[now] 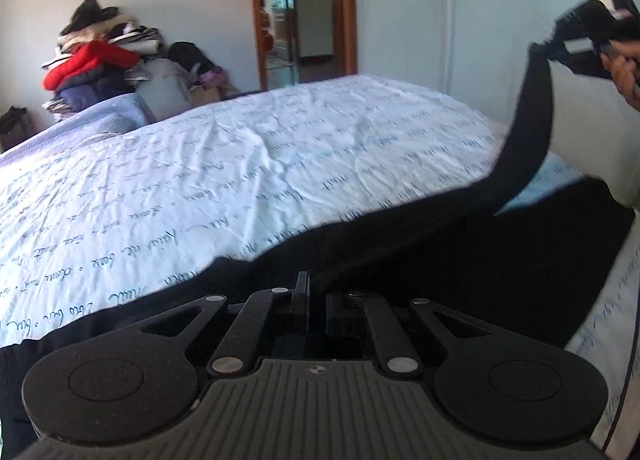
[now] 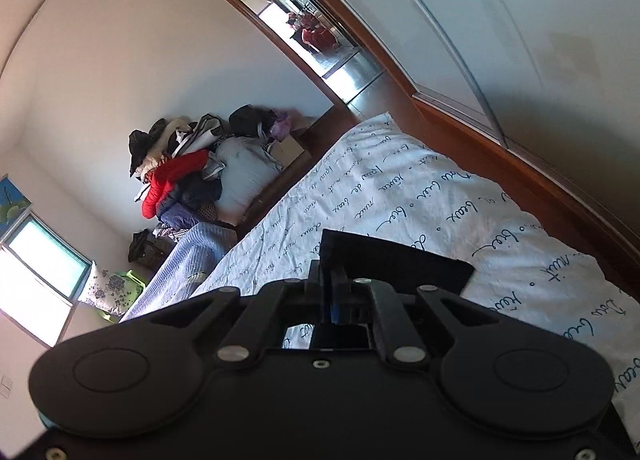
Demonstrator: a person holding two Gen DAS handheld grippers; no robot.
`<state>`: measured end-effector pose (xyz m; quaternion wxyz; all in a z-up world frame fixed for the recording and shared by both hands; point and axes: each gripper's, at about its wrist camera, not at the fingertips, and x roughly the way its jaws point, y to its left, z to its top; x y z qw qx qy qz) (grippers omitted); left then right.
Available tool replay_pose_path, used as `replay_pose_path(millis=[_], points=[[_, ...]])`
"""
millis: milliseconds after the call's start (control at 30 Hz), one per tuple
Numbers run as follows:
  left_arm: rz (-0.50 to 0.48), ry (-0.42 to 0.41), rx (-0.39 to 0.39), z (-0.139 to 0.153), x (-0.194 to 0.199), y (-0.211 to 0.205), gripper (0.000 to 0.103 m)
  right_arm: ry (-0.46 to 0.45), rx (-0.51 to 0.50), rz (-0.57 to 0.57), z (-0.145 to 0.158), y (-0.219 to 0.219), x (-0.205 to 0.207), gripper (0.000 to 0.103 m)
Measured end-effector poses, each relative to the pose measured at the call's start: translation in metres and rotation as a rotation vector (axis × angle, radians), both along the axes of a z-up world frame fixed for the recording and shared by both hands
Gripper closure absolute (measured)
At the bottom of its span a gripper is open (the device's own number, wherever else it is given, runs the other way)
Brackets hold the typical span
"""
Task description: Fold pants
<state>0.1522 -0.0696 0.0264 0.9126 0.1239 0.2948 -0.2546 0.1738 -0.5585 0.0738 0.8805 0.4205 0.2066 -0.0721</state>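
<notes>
A bedroom: I work over a bed spread with a white sheet [image 1: 200, 164] printed in dark handwriting, pale walls behind it. Nearest to me, my left gripper [image 1: 316, 292] has its jaws drawn together on the dark fabric of the black pants [image 1: 460, 256], which lie in a wide sweep across the near right part of the bed. From there one strip of the cloth rises up and to the right, taut, to my right gripper [image 1: 600, 46], seen at the far right edge of the left view with my hand [image 1: 624, 72] around its handle. In the right wrist view, my right gripper [image 2: 332, 292] is pinched shut on a flat black edge of the pants [image 2: 396, 262], held well above the sheet [image 2: 440, 196]. I judge that I am at the lifting stage of a fold, with one end raised and the other held low by the bed. The next move seems to call for carrying the raised end over to meet the low one, keeping the cloth taut so it lays down flat with edges matched. Farther off, a blue quilted cover [image 1: 100, 120] lies at the far left of the bed, beyond it a heap of clothes with a red jacket [image 1: 92, 60] against the wall, and a wooden doorway [image 1: 300, 12] stands open at the back.
</notes>
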Motion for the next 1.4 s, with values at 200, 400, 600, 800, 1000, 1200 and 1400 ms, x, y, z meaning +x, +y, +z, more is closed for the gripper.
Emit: replay_pose_path(millis=[200, 400, 600, 800, 1000, 1200, 1400], points=[[0.037, -0.116, -0.074, 0.042, -0.018, 0.018, 0.093, -0.376, -0.111, 0.017, 0.042, 0.011, -0.072, 0.099], [-0.132, 0.027, 0.097, -0.026, -0.053, -0.006, 0.092, -0.022, -0.137, -0.105, -0.059, 0.011, -0.15, 0.098], [-0.163, 0.027, 0.162, -0.056, -0.065, -0.014, 0.093, 0.054, 0.08, -0.185, -0.13, -0.005, -0.19, 0.098], [-0.174, -0.014, 0.11, -0.032, -0.071, -0.002, 0.092, -0.022, -0.04, -0.22, -0.098, 0.013, -0.22, 0.098], [-0.203, 0.048, 0.206, -0.057, -0.074, -0.01, 0.09, 0.114, 0.025, -0.263, -0.141, 0.006, -0.231, 0.098], [-0.221, 0.045, 0.198, -0.052, -0.079, -0.006, 0.09, 0.095, 0.043, -0.284, -0.146, 0.005, -0.241, 0.098], [-0.246, 0.039, 0.251, -0.056, -0.088, -0.014, 0.079, 0.21, -0.072, -0.347, -0.143, 0.016, -0.246, 0.081]])
